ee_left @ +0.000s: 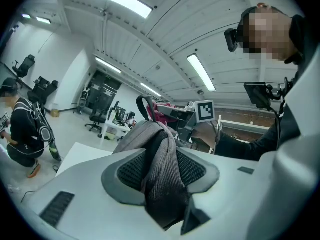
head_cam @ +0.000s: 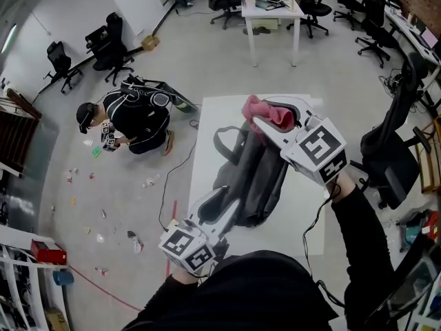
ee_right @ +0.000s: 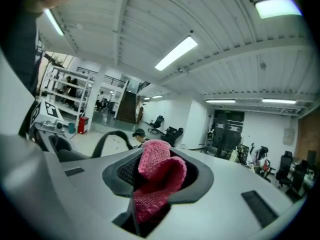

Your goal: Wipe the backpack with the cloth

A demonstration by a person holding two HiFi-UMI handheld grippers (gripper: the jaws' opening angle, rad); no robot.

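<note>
A large office with a grey floor is seen, and a white desk stands in the middle of it. The left gripper is clamped on a fold of the grey backpack near the desk's near left corner, and the mesh fabric is pinched between its pads. The right gripper is closed on the pink cloth, which is bunched between its jaws and stands out above them. The cloth is held at the backpack's far end, near the desk's far edge; whether it touches the backpack cannot be told. The backpack is laid lengthwise along the desk's middle, from the near edge towards the far edge, with a carry loop on its left side. Beyond the desk's left edge a person is crouched on the floor, with small scraps scattered nearby. Office chairs and another white table are seen farther off.
</note>
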